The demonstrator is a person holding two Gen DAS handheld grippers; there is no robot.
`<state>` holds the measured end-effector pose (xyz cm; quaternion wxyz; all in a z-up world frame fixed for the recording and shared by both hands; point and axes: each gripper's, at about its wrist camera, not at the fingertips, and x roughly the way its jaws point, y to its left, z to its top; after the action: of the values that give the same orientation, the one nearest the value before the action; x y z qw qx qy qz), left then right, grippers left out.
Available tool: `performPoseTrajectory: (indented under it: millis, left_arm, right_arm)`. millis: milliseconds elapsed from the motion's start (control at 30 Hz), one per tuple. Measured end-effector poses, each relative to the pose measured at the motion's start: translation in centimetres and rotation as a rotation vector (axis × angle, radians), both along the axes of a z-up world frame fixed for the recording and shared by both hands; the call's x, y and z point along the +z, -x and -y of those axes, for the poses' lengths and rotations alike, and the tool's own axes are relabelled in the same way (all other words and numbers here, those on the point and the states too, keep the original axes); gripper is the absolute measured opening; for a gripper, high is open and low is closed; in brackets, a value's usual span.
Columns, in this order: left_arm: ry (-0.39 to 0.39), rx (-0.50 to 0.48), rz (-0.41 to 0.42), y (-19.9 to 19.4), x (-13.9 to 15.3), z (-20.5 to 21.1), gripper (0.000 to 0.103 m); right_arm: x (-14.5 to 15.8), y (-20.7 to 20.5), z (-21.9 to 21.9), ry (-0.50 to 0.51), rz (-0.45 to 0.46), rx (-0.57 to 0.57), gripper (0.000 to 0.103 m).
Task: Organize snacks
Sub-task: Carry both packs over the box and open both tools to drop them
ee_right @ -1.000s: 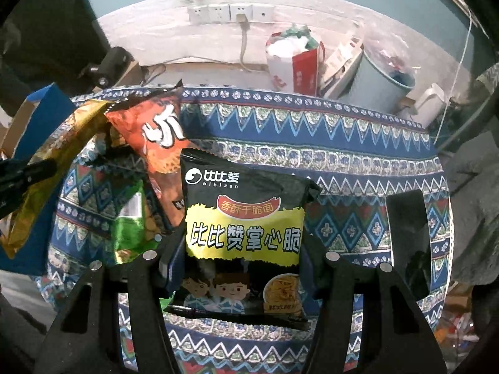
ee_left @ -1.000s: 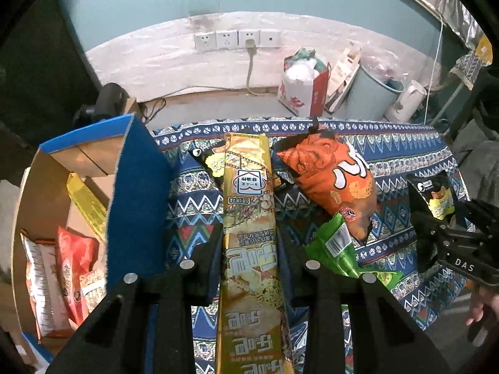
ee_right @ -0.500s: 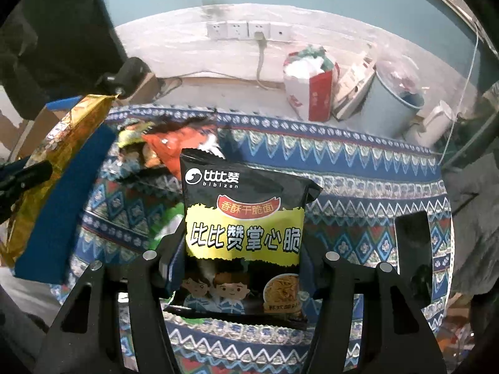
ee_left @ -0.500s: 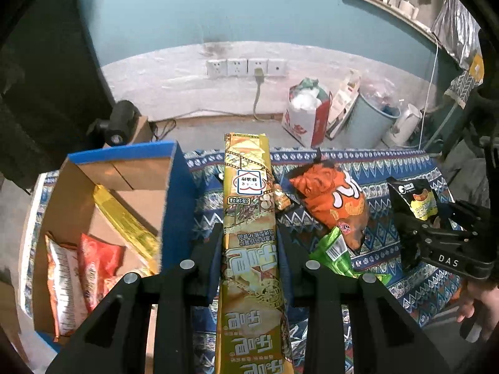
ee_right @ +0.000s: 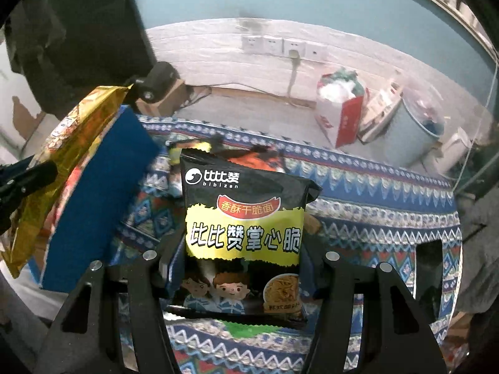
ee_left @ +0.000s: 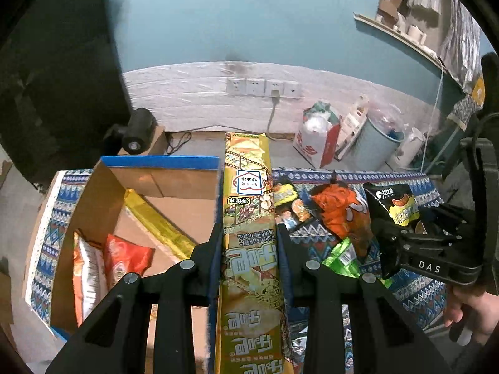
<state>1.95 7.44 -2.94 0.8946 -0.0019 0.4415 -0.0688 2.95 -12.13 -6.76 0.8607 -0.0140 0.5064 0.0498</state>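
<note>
My left gripper [ee_left: 249, 237] is shut on a long gold snack pack [ee_left: 248, 187], held in the air above the right wall of an open cardboard box [ee_left: 162, 184] with blue outer sides. Inside the box lie another gold pack [ee_left: 156, 221] and red bags [ee_left: 124, 258]. My right gripper [ee_right: 243, 246] is shut on a black and yellow noodle-snack bag [ee_right: 243, 218], lifted over the patterned cloth [ee_right: 374, 218]. The left view shows that right gripper [ee_left: 386, 237] to the right. An orange bag [ee_left: 340, 215] and a green bag [ee_left: 343, 258] lie on the cloth between the grippers.
Beyond the table, on the floor, stand a red and white bag [ee_left: 318, 143], a grey bin [ee_left: 374, 149] and a white kettle [ee_left: 408, 146]. A black device [ee_left: 137, 131] sits behind the box. A person's hand [ee_left: 467, 311] holds the right gripper's handle.
Both grippers have risen with their packs and shifted left toward the box. More of the box's inside shows in the left wrist view. Both grips are unchanged.
</note>
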Motion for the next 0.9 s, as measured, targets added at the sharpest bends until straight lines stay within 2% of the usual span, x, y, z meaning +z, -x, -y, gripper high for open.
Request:
performPoseTrajectory:
  millis: [467,900]
  left_arm:
    - [0.025,0.141,0.002,0.6,-0.5,-7.4,0.032]
    - [0.036,0.227,-0.049,0.5,-3.1,-12.4,0.032]
  right_arm:
    - [1.6,-2.2,-8.5,-0.028,0.024,0.142,0.058]
    - [1.0,-3.6,-15.2,-0.042,0.010,0.247,0.058]
